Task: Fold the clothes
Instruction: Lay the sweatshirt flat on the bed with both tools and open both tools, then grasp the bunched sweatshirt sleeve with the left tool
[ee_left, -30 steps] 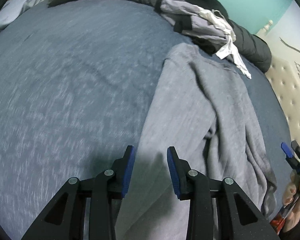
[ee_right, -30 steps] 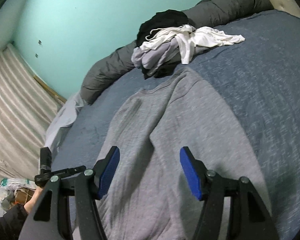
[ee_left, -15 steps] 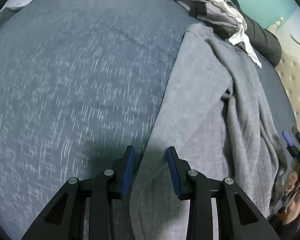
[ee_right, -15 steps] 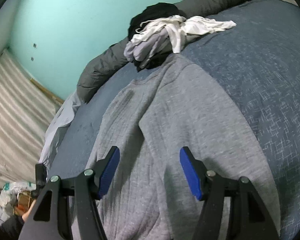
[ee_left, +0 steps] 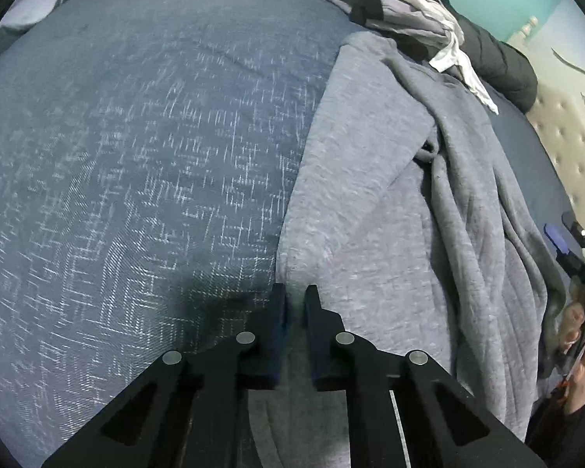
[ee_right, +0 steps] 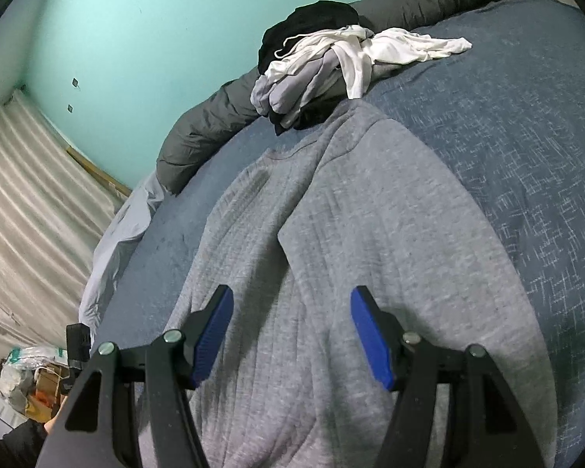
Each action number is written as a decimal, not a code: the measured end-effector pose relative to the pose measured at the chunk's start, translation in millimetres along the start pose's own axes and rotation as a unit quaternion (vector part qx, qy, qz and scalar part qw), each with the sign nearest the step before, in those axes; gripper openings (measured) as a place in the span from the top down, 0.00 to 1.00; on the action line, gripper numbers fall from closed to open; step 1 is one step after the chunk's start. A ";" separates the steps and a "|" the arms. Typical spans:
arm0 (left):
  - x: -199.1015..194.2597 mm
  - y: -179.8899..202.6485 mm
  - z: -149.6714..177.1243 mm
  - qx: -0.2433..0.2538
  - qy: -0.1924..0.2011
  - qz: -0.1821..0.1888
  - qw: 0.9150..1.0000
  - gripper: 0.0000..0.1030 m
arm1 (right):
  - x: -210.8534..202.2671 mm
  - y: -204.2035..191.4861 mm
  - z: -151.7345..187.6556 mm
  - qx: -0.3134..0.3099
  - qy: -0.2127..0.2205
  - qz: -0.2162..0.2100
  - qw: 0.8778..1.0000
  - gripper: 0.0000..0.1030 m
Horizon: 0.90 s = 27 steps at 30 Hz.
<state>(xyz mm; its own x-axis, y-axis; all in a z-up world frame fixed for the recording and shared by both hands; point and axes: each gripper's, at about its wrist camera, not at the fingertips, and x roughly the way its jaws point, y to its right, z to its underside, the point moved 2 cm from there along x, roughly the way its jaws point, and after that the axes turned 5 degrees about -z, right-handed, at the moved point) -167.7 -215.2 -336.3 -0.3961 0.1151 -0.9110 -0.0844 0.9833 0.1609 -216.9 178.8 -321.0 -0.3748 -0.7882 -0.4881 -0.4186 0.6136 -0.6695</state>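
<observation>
On the bed [ee_left: 136, 156], left gripper [ee_left: 295, 304] pinches sweatshirt [ee_left: 370, 195] edge.

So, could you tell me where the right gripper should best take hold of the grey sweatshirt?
Probably the hem edge on its own side, from above: the right gripper hangs open over the grey sweatshirt, which lies flat there, while the left gripper pinches the opposite edge.

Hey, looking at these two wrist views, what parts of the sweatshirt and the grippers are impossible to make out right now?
- Left wrist view: whether the left gripper really pinches the grey sweatshirt; its fingers hide the edge.
- Both views: the sweatshirt's near hem, cut off by the bottom edge and the gripper bodies.
- Right wrist view: the fabric under the open right gripper, in shadow.
- Both views: what garments make up the clothes pile; they are bunched together.
</observation>
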 end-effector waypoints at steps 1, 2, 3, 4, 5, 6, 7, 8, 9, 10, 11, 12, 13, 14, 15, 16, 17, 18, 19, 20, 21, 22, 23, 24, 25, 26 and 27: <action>-4.8 3.0 -3.4 0.006 0.005 -0.006 1.000 0.92 | 0.6 -0.2 -0.1 -0.001 -0.001 0.000 1.000 0.38; -9.5 6.0 -6.8 0.013 0.010 -0.012 1.000 0.93 | 1.0 -0.4 -0.2 -0.001 -0.001 0.000 1.000 0.38; -14.3 9.1 -10.2 0.019 0.015 -0.018 1.000 0.93 | 1.2 -0.7 -0.5 -0.001 -0.002 -0.001 1.000 0.38; -19.0 12.1 -13.5 0.026 0.020 -0.024 0.999 0.93 | 0.7 -1.0 -1.1 -0.002 -0.002 -0.003 1.000 0.38; -23.8 15.1 -16.9 0.032 0.025 -0.030 0.999 0.93 | -0.2 -1.4 -1.6 -0.002 -0.001 -0.005 1.000 0.38; -28.6 18.2 -20.3 0.039 0.030 -0.036 0.998 0.93 | -1.2 -1.6 -2.1 -0.003 0.001 -0.005 1.000 0.38; -33.4 21.2 -23.7 0.045 0.035 -0.042 0.997 0.93 | -2.1 -1.6 -2.6 -0.003 0.002 -0.006 1.000 0.38; -38.2 24.3 -27.1 0.052 0.040 -0.048 0.997 0.93 | -3.1 -1.6 -3.0 -0.003 0.004 -0.006 1.000 0.38; -43.0 27.3 -30.5 0.058 0.045 -0.054 0.996 0.93 | -4.1 -1.4 -3.4 -0.002 0.005 -0.006 1.000 0.38; -47.7 30.3 -34.0 0.064 0.050 -0.060 0.995 0.93 | -4.8 -1.1 -3.6 -0.001 0.007 -0.006 1.000 0.38; -52.5 33.4 -37.4 0.071 0.055 -0.066 0.994 0.93 | -5.1 -1.0 -4.0 -0.001 0.007 -0.005 1.000 0.38; -57.4 36.4 -40.8 0.077 0.060 -0.072 0.993 0.93 | -5.0 -1.2 -4.2 -0.001 0.007 -0.005 1.000 0.38; -62.2 39.5 -44.2 0.084 0.065 -0.078 0.991 0.93 | -4.4 -1.4 -4.1 -0.001 0.006 -0.007 1.000 0.38; -67.0 42.6 -47.6 0.090 0.069 -0.084 0.990 0.93 | -3.8 -1.5 -4.0 -0.001 0.005 -0.008 1.000 0.38; -71.8 45.6 -51.0 0.096 0.074 -0.090 0.988 0.93 | -3.3 -1.5 -3.7 -0.001 0.004 -0.009 1.000 0.38; -76.6 48.7 -54.4 0.103 0.079 -0.096 0.987 0.93 | -2.9 -1.6 -3.5 -0.001 0.003 -0.010 1.000 0.38; -81.4 51.7 -57.9 0.109 0.084 -0.102 0.985 0.93 | -2.6 -1.8 -3.4 -0.001 0.003 -0.009 1.000 0.38; -74.9 54.4 -54.9 0.108 0.078 -0.097 0.986 0.93 | -2.6 -1.8 -3.4 -0.001 0.003 -0.009 1.000 0.38; -62.3 56.9 -48.7 0.102 0.067 -0.088 0.989 0.92 | -3.0 -1.5 -3.4 -0.001 0.003 -0.009 1.000 0.38; -49.8 59.3 -42.4 0.097 0.055 -0.078 0.991 0.91 | -3.2 -1.1 -3.6 0.000 0.004 -0.009 1.000 0.38; -37.4 61.8 -36.2 0.091 0.043 -0.069 0.993 0.91 | -3.3 -0.8 -3.7 0.001 0.004 -0.009 1.000 0.38; -24.9 64.2 -29.9 0.086 0.031 -0.059 0.994 0.91 | -3.3 -0.3 -3.7 0.001 0.004 -0.009 1.000 0.38; -12.5 66.7 -23.7 0.080 0.020 -0.049 0.995 0.91 | -3.1 0.0 -3.7 0.001 0.004 -0.010 1.000 0.38; -5.6 66.1 -20.2 0.072 0.014 -0.040 0.997 0.91 | -2.6 0.0 -3.6 0.001 0.003 -0.010 1.000 0.38; -3.8 61.3 -18.8 0.057 0.014 -0.029 0.998 0.90 | -2.2 -0.1 -3.6 0.000 0.002 -0.010 1.000 0.38; -5.9 56.0 -17.5 0.044 0.017 -0.022 0.999 0.85 | -1.9 -0.2 -3.8 -0.001 0.001 -0.010 1.000 0.38; -9.8 50.5 -17.5 0.034 0.022 -0.020 0.999 0.81 | -1.7 -0.2 -4.0 -0.002 0.000 -0.009 1.000 0.38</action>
<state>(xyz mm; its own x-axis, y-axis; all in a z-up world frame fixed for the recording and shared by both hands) -184.1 -169.1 -312.7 -0.4337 0.0715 -0.8982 -0.0392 0.9944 0.0981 -219.5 180.2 -317.8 -0.3672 -0.7997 -0.4750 -0.4285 0.5987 -0.6767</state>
